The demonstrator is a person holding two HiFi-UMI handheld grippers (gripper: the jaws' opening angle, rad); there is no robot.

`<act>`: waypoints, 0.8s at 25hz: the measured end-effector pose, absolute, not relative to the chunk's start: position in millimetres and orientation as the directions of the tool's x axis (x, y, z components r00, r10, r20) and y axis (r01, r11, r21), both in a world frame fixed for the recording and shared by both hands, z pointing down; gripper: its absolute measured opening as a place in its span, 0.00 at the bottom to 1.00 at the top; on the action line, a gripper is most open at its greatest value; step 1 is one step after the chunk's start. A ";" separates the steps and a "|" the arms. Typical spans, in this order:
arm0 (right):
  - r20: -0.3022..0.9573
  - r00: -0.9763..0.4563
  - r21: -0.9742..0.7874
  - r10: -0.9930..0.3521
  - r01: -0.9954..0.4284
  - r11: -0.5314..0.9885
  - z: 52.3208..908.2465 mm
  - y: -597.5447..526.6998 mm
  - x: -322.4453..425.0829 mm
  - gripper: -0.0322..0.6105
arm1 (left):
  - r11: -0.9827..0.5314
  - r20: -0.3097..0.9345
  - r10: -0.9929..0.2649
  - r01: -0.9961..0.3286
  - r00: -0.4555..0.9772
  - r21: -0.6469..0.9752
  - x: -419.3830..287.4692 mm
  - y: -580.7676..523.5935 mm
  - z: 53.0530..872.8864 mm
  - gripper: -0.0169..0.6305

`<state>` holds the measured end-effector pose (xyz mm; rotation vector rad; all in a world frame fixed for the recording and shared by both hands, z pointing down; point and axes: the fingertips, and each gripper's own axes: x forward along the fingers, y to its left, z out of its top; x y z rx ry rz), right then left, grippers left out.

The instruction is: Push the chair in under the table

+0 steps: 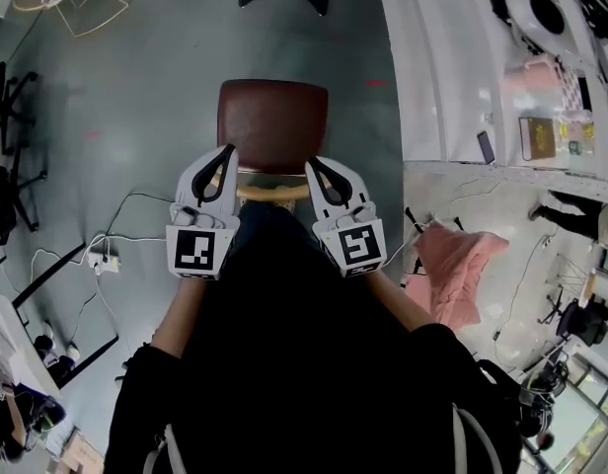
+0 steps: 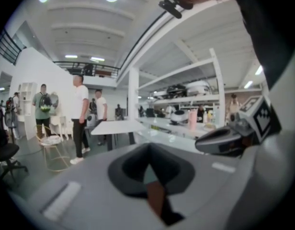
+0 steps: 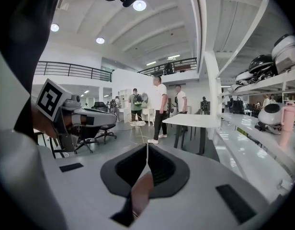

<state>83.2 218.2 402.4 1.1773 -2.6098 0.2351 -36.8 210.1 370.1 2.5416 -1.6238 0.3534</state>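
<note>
Both the left gripper point(image 1: 228, 152) and right gripper point(image 1: 313, 164) were closed, empty; the chair point(image 1: 272, 121) sat close at twelve o'clock.

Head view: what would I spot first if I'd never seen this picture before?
First, the dark red chair in the middle of the grey floor. Two white claws, the left claw and the right claw, both shut, reach toward its near edge, one on each side. A pink cloth shows at the right, below the long white table.
</note>
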 end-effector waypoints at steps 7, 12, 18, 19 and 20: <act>0.386 -0.581 -0.029 -0.717 -0.784 0.620 432.1 219.5 86.1 0.09 | -0.485 0.348 -0.825 -0.874 0.446 -0.031 -44.1 211.6 411.1 0.04; 0.434 -0.560 -0.042 -0.705 -0.794 0.606 456.6 222.2 86.1 0.09 | -0.549 0.405 -0.772 -0.835 0.490 -0.035 -39.8 215.2 444.0 0.04; 0.501 -0.549 -0.023 -0.669 -0.781 0.624 489.1 232.2 88.2 0.09 | -0.577 0.475 -0.720 -0.817 0.506 -0.004 -40.1 224.9 483.9 0.04; 0.515 -0.546 -0.020 -0.661 -0.778 0.627 495.2 233.8 89.0 0.09 | -0.583 0.489 -0.709 -0.812 0.508 -0.003 -41.1 227.2 490.9 0.04; 0.530 -0.542 -0.017 -0.652 -0.776 0.631 501.7 235.5 89.9 0.09 | -0.592 0.506 -0.696 -0.806 0.510 -0.002 -42.0 229.8 498.6 0.04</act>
